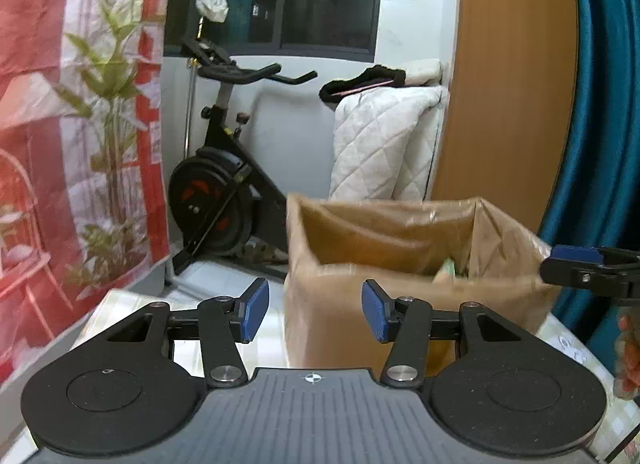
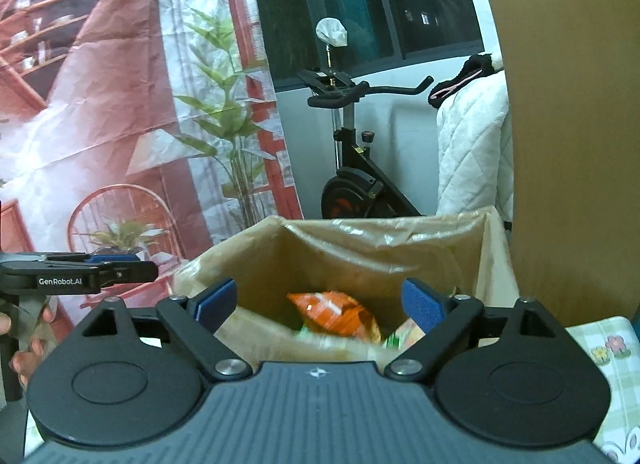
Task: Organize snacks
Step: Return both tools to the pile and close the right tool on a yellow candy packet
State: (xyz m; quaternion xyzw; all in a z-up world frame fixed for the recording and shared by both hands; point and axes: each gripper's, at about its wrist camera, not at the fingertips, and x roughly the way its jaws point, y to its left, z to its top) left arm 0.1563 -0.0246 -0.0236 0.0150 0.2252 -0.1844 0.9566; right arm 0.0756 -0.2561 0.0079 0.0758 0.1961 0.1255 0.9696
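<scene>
- Landmark: brown bag (image 2: 360, 248), open-topped, thin crinkly liner over the rim, standing on the table (image 2: 600, 348).
- Snacks already inside the bag: orange packet (image 2: 340, 316) near the middle, greenish packet (image 2: 404, 334) just right of it, both low in the well. Only a green sliver (image 1: 450, 266) of them visible past the far-right inner corner in the left wrist view.
- Right gripper (image 2: 320, 302): jaws wide, nothing between the pads, hanging just over the bag's near rim and aimed into the opening.
- Left gripper (image 1: 316, 310): jaws about half apart, empty, in front of the bag's near-left corner, outside it.
- Judged risks from here:
  - Bag light and unbraced, so likely to slide or tip away across the table on any push against the near wall. Left pad (image 1: 376, 314) sits closest to that wall.
  - Liner loose at the rim; open right fingers could snag it on the way in or out, then drag the bag or fold the liner over the snacks.
  - Packets slick and puffy; a pinch on a rounded face likely to squirt out, or crush the contents if clamped hard. Crimped edge the safer bite.
  - Both grippers close to the bag's near side, left gripper (image 2: 120, 268) visible just left of the bag from the right wrist; collision possible if both go for the opening together.
  - Rim and packets motion-blurred, so exact clearance between fingers and liner not readable.
- No further snacks visible outside the bag in either view; remaining count unknown.
</scene>
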